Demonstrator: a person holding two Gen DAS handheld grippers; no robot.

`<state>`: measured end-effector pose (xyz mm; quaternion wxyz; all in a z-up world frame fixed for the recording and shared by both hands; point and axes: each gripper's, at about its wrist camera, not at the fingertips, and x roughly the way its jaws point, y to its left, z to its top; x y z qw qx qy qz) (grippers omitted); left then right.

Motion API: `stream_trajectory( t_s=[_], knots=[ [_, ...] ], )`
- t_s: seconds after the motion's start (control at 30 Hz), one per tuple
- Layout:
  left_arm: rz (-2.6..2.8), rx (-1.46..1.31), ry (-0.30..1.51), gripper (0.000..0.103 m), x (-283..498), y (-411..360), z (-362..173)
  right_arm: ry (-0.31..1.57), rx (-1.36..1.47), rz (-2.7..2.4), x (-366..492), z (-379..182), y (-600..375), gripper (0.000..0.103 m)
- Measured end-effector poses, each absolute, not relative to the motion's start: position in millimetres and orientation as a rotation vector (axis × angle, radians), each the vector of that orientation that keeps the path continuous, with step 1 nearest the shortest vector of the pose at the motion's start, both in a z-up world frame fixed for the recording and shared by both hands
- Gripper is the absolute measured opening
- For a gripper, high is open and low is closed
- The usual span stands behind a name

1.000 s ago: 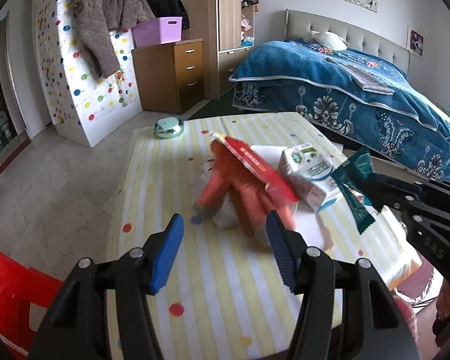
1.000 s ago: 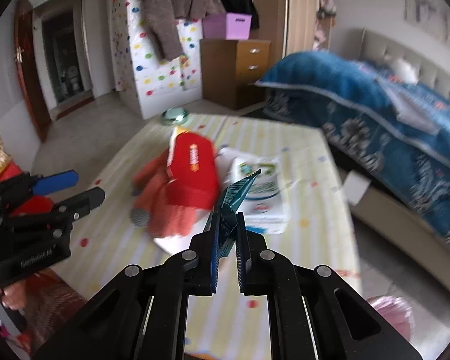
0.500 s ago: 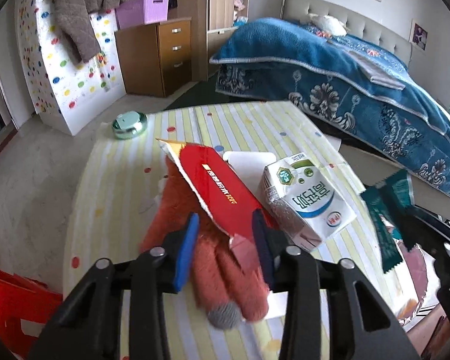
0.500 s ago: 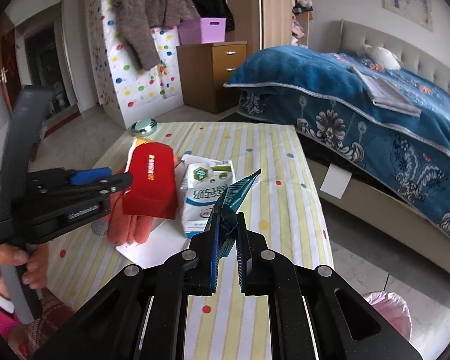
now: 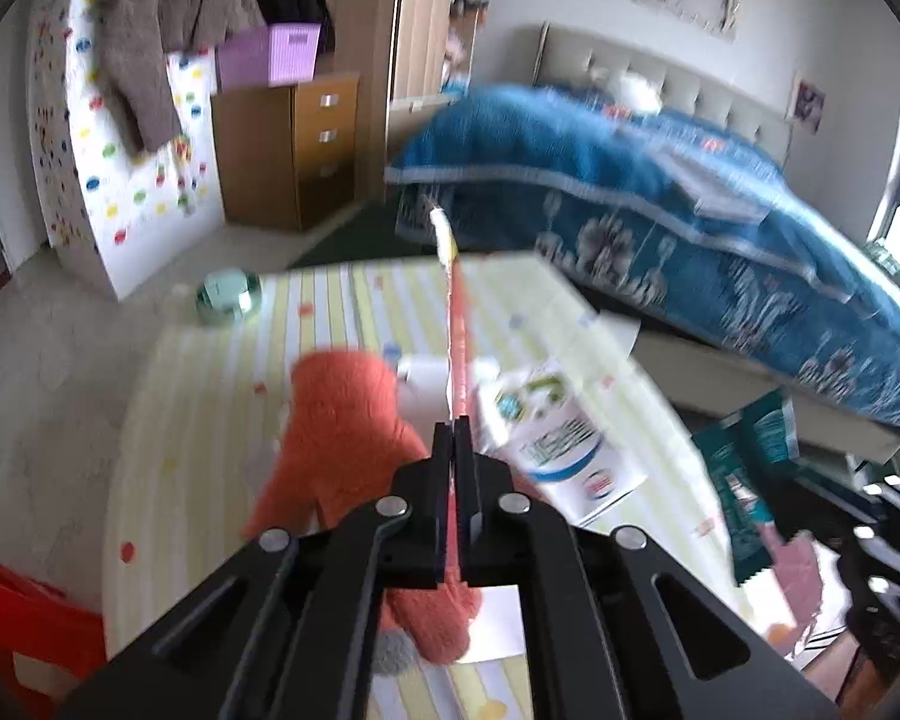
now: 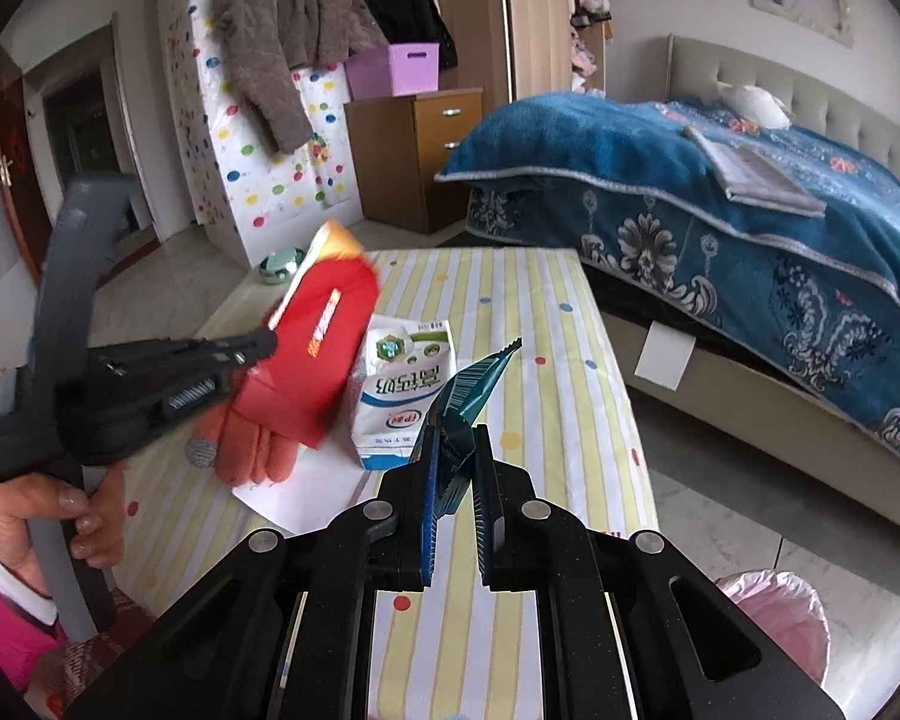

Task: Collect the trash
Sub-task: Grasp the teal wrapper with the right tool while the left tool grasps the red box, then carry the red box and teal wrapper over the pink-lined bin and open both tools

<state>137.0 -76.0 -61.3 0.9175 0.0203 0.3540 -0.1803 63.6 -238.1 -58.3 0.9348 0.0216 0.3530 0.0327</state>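
My left gripper [image 5: 453, 423] is shut on a flat red wrapper [image 5: 456, 330], seen edge-on and lifted above the striped table; it shows broadside in the right wrist view [image 6: 318, 348], held by the left gripper [image 6: 264, 339]. My right gripper [image 6: 453, 450] is shut on a teal snack wrapper [image 6: 468, 390], which also shows in the left wrist view [image 5: 750, 480]. A white milk carton [image 6: 399, 384] lies on the table beside an orange glove [image 6: 258, 444].
A sheet of white paper [image 6: 306, 480] lies under the glove and carton. A small green round tin [image 5: 228, 297] sits at the table's far corner. A pink-lined bin [image 6: 774, 612] stands on the floor at the right. A blue-covered bed [image 6: 720, 210] lies beyond.
My left gripper has closed on the red wrapper and lifted it off the glove, turning it edge-on. My right gripper still holds the teal wrapper.
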Motion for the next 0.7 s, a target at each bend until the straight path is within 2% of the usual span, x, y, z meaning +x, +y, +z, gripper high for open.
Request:
stream_trajectory(
  t_s=[0.2, 0.7],
  knots=[
    [-0.418, 0.059, 0.661, 0.000, 90.9, -68.1, -31.1, 0.691, 0.049, 0.063, 43.4, -47.8, -238.5, 0.010],
    [-0.594, 0.138, 0.658, 0.000, 16.3, -120.2, -49.6, 0.723, 0.090, -0.061, -18.0, -53.9, -272.7, 0.010]
  ],
)
